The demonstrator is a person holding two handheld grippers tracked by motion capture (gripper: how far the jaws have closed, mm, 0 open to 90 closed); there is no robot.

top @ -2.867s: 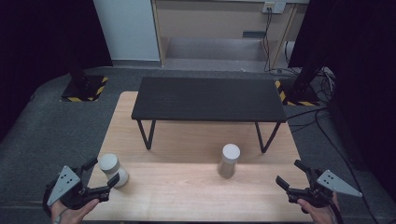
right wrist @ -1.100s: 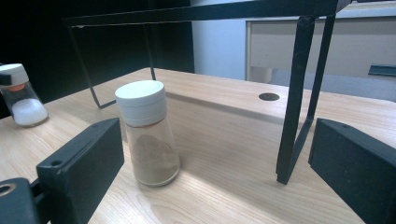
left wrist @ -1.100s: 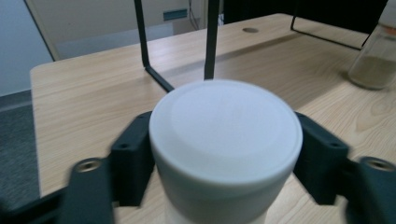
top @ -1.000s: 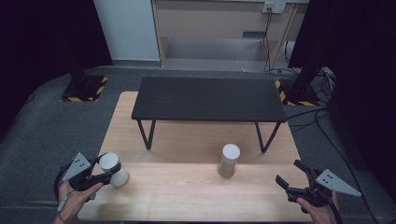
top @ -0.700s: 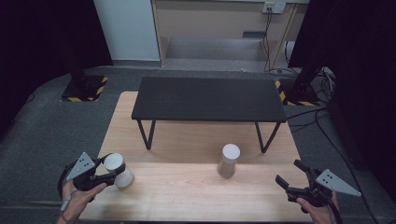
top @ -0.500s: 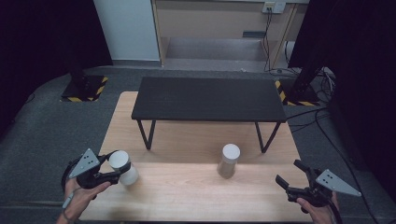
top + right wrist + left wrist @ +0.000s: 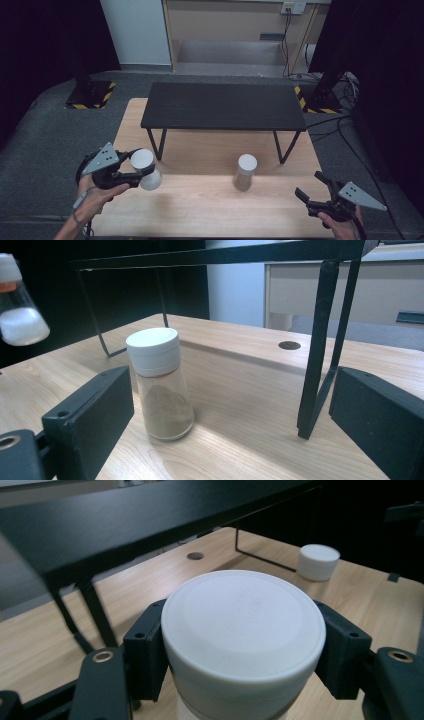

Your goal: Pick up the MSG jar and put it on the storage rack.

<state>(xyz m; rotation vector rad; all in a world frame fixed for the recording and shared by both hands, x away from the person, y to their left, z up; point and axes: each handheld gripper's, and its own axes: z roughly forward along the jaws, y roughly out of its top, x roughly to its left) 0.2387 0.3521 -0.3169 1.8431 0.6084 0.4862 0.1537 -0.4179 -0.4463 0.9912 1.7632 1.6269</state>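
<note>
Lifted since earlier frame: salt shaker (image 7: 145, 169), now clear of wooden table (image 7: 210, 210), clamped at white cap by left gripper (image 7: 131, 172). Glass body, light, smooth, breakable; cap grip suits. Right gripper (image 7: 314, 192): jaws wide, empty.

Room: light wood counter (image 7: 210, 210); 1 low black table (image 7: 222, 106) standing on its far half; grey carpet floor (image 7: 45, 140); white wall panel (image 7: 135, 30); beige cabinet (image 7: 225, 20); 2 hazard-striped stand bases (image 7: 90, 95); dark curtains at both sides.
</note>
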